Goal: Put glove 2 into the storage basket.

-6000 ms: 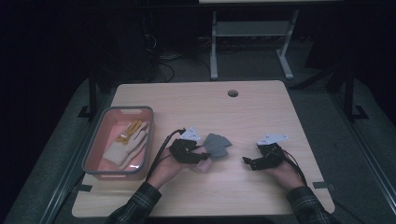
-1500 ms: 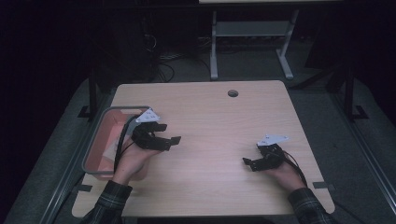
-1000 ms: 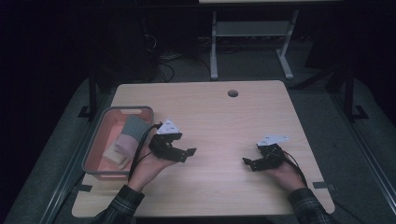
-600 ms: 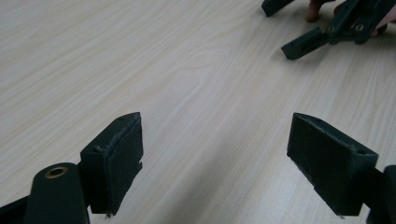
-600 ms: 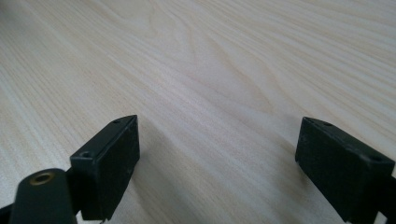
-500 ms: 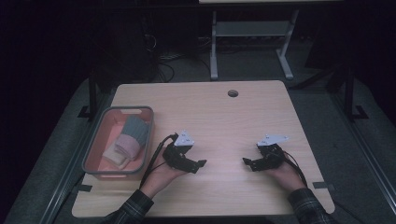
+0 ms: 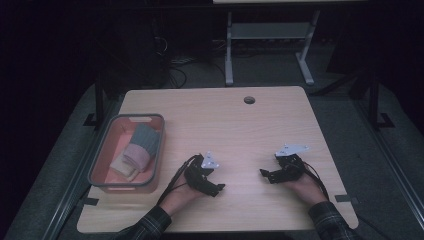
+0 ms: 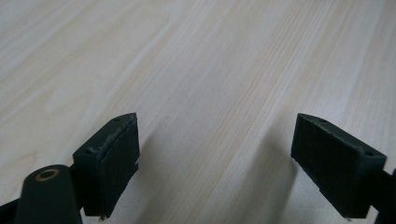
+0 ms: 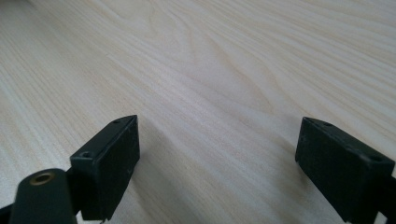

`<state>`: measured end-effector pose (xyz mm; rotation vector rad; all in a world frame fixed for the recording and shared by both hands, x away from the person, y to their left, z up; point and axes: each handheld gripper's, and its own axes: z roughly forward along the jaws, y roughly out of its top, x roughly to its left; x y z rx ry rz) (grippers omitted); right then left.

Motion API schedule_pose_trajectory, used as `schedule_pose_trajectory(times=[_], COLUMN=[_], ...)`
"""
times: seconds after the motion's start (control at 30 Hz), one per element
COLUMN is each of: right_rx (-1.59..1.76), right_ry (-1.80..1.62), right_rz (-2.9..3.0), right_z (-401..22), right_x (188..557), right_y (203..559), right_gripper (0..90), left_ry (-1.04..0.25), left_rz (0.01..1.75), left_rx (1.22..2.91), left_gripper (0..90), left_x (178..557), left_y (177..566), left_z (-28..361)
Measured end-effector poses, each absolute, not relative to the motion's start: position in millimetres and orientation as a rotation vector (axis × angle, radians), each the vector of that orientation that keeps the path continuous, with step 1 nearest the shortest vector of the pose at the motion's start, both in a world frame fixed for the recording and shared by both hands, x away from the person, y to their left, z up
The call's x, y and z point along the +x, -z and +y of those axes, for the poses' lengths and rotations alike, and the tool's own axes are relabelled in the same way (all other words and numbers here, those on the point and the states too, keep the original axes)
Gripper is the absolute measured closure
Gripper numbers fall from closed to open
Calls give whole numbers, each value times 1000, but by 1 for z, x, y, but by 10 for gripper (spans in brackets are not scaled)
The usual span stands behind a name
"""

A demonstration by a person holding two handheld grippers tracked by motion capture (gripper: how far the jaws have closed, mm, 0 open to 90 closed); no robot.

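High view shows the left gripper (image 7: 212, 182), jaws spread and empty, now back down at lower centre beside the idle, equally spread right gripper (image 7: 270, 175), while the grey cloth (image 7: 146, 137) it carried lies in the pink basket (image 7: 157, 170) at left, suggesting the tidying is done.

Pale, light-wood table (image 7: 215, 115) with fine straight grain, bearing 1 small dark round spot (image 7: 249, 100) near the far edge. Pink basket (image 7: 105, 150) with a grey rim, holding folded cloths: 1 grey ribbed (image 7: 145, 138), 1 dusty pink (image 7: 137, 154), 1 cream (image 7: 124, 167). Black on both the left gripper (image 7: 218, 187) and the right gripper (image 7: 263, 174), each topped by a light grey 3-cornered plate, with dark plaid on the sleeves (image 7: 145, 229).
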<state>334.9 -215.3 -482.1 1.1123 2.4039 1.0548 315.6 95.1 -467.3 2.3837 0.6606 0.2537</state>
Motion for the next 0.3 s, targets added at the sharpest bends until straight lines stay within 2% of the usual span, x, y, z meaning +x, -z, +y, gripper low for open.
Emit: schedule_pose_trajectory(times=[0.3], right_rx=[1104], right_ry=[-1056], right_rz=[2407], right_z=[-215], right_x=[335], right_y=[482], right_gripper=[135], left_ry=[-229], left_rz=[654], left_rx=[2384], left_gripper=[134], left_x=[317], left_y=[468], left_z=[99])
